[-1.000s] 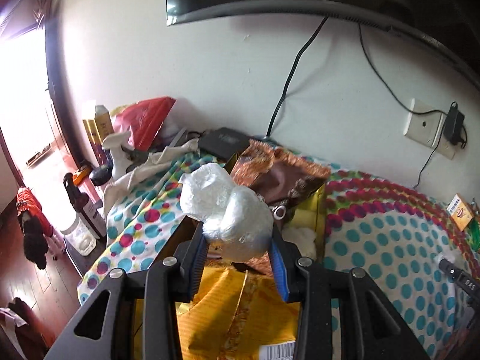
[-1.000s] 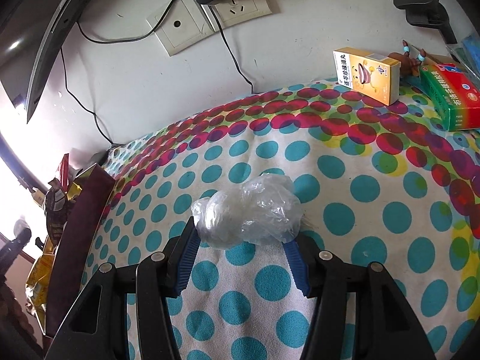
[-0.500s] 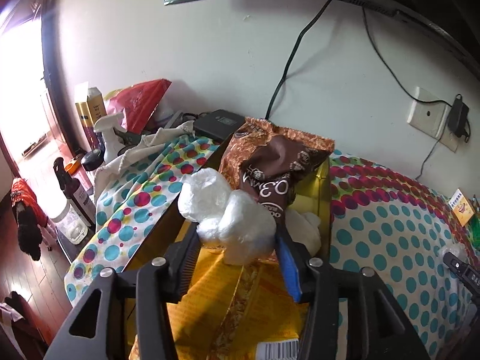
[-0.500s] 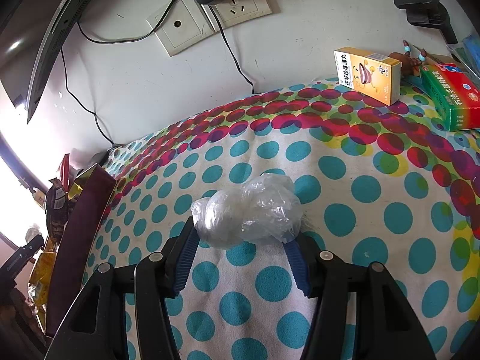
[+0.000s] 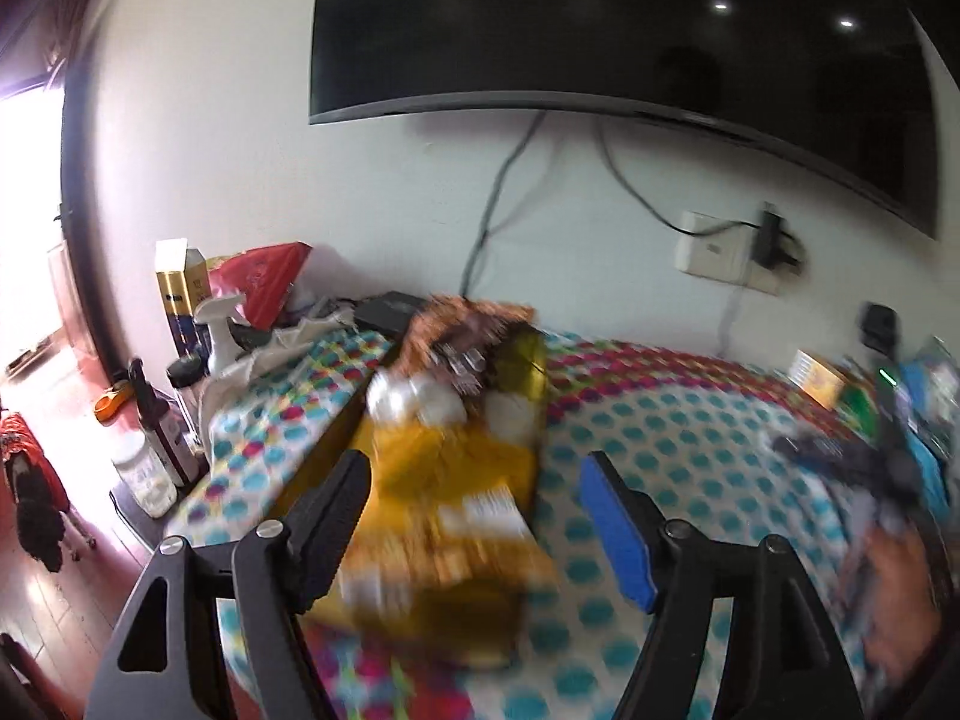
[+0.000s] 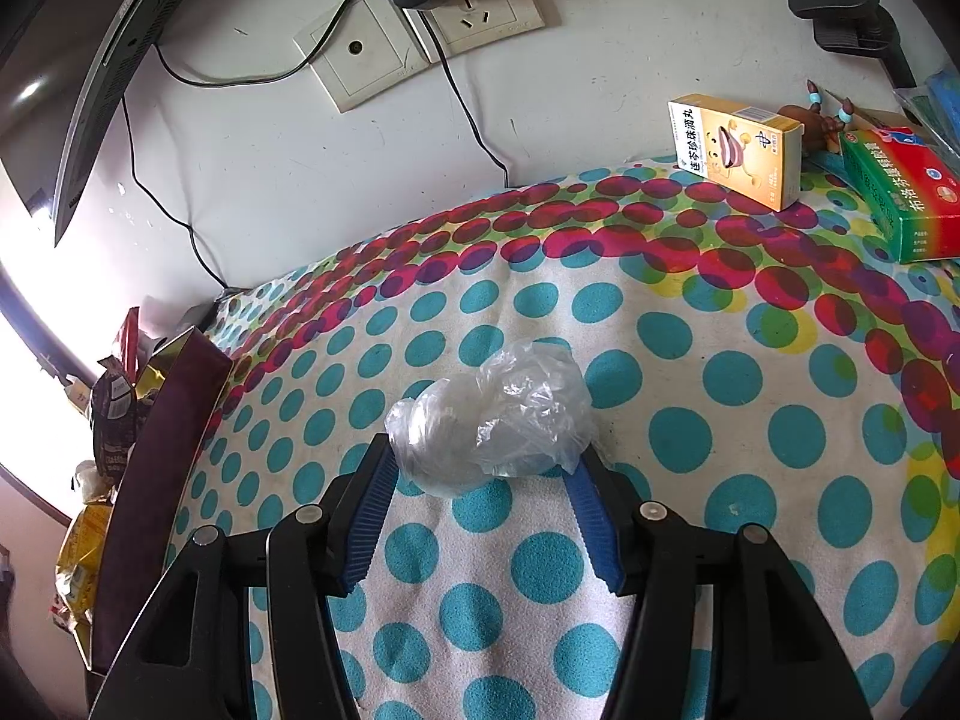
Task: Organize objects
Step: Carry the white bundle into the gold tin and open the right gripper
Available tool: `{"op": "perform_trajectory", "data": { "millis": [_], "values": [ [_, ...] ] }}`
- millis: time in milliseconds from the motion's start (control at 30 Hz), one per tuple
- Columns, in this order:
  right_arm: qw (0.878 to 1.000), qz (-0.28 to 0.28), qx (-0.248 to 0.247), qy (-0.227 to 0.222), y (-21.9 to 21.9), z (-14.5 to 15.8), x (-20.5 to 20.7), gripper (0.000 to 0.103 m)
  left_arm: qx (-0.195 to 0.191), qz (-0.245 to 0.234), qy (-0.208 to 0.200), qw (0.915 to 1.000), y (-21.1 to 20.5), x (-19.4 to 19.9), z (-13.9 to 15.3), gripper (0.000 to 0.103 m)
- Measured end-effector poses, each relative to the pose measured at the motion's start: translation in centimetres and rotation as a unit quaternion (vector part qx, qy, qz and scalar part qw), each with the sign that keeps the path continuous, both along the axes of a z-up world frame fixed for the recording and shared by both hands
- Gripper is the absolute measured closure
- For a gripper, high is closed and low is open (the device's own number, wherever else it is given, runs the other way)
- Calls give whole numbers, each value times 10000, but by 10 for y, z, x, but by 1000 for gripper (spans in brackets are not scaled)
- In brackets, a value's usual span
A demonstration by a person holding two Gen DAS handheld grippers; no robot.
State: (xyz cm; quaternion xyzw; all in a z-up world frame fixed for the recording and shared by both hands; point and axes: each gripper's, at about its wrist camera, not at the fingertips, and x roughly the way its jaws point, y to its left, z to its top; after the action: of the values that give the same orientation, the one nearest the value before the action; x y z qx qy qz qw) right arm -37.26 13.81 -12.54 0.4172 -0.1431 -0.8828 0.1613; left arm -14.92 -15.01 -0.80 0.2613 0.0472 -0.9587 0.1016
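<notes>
While the left wrist view is smeared by motion, its far left shows a dark bottle (image 5: 161,420) and a white jar (image 5: 144,480) beside the dotted cloth (image 5: 648,456); behind them stands a gold and blue carton (image 5: 180,294) whose print cannot be read; next comes a gold-lined box (image 5: 528,372) holding yellow snack packets (image 5: 456,480), a brown packet (image 5: 462,336) and a white plastic wad (image 5: 414,396) lying among them; the left gripper (image 5: 480,486) hangs over this box with its jaws opening and nothing between the pads; a black screen (image 5: 600,30) hangs on the wall above.

In the right wrist view, the box's dark side (image 6: 162,456) stands at the left edge; a wall socket (image 6: 474,12) sits above; at centre the right gripper (image 6: 480,456) is clenched on a crumpled clear plastic bag (image 6: 498,420), its blue pads pressed on both sides, just over the cloth (image 6: 750,420); further right an orange medicine box (image 6: 738,150) with Chinese print, 连苓珍珠滴丸 as far as it reads, stands beside a green and red box (image 6: 900,198), also printed in Chinese.
</notes>
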Motion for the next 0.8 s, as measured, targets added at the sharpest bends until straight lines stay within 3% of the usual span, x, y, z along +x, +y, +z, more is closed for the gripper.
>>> {"op": "perform_trajectory", "data": {
  "millis": [267, 400, 567, 800],
  "values": [
    [9999, 13, 114, 4, -3, 0, -1, 49, -6, -642, -260, 9976, 46, 80, -49, 29],
    [9999, 22, 158, 8, -3, 0, -1, 49, -1, -854, -509, 9950, 56, 92, -72, 29],
    [9992, 53, 387, 17, -9, 1, -2, 48, -139, -963, -418, 9944, 60, 102, -79, 29],
    [9940, 275, 1057, 41, -31, 3, 2, 48, 183, -847, -425, 9953, 46, 103, -84, 29]
  ]
}}
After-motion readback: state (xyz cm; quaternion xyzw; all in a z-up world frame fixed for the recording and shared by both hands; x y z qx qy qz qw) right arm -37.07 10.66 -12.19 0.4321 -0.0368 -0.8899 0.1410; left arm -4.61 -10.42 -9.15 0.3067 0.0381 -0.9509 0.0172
